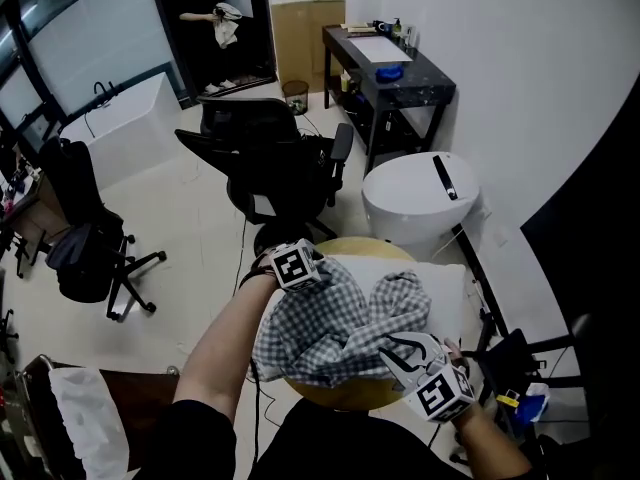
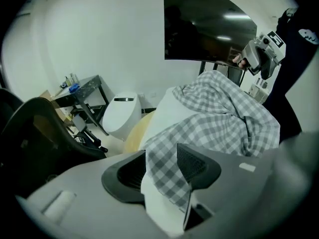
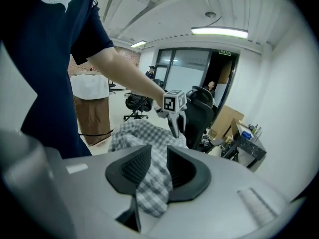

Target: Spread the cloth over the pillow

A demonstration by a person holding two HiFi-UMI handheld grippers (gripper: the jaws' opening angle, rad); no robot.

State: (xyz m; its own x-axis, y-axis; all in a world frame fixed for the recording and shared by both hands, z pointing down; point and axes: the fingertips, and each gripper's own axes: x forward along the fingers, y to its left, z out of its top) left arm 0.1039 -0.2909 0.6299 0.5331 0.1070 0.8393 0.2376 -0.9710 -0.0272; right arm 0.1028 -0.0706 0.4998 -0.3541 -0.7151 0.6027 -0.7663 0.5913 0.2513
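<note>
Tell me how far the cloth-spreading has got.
Done: the grey-and-white checked cloth lies on the white pillow, but bunched in a heap, with pillow bare beyond it. In hand: the right gripper pinches one fold; the left gripper has its open jaws astride another edge. Left: pull it flat over the whole pillow.

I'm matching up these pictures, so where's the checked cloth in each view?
Head view: checked cloth lower centre.
Left gripper view: cloth centre right, trailing to bottom centre.
Right gripper view: cloth lower centre.
Shared landmark: black desk, top right, mid-left, lower right respectively.
</note>
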